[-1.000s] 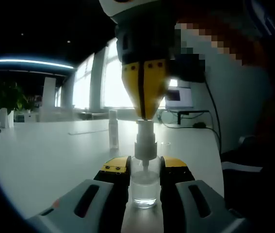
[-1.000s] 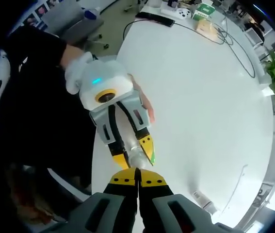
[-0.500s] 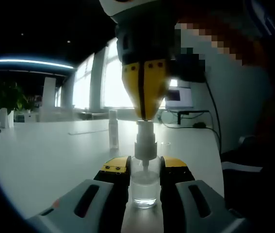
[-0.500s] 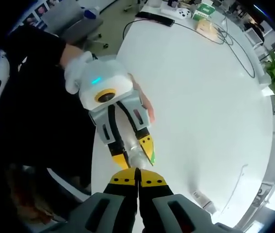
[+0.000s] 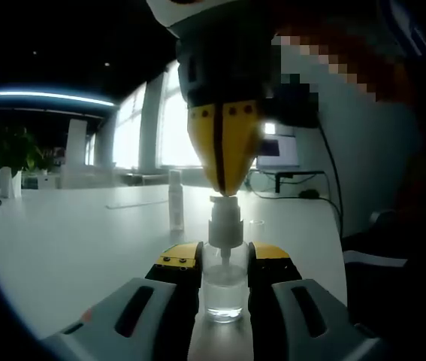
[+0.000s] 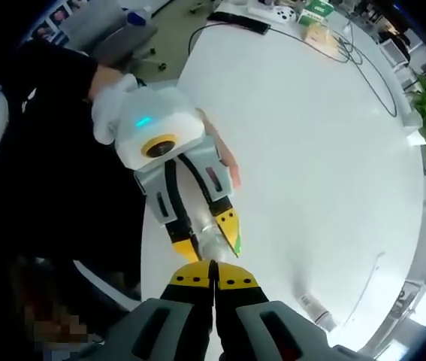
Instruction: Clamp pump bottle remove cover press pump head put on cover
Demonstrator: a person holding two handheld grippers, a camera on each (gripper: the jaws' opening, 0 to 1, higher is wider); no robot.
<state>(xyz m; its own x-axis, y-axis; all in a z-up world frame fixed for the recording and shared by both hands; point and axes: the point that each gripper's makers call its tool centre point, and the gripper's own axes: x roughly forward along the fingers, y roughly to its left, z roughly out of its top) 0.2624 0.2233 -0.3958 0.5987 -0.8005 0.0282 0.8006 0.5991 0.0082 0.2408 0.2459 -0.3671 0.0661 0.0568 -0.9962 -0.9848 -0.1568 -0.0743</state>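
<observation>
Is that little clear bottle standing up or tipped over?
Upright. The pump bottle stands on the white table, held between the left gripper jaws, its pump head pointing straight up under the right gripper.

No text, label, brand, number or sign can be read in either view. A lit screen (image 5: 277, 150) at the far end of the desk (image 5: 62, 233) is seen in the left gripper view, but what it displays is too blurred to be made out. Green-and-white boxes (image 6: 316, 10) are seen at the far edge of the desk in the right gripper view, and any printing on them is too small to be read.
</observation>
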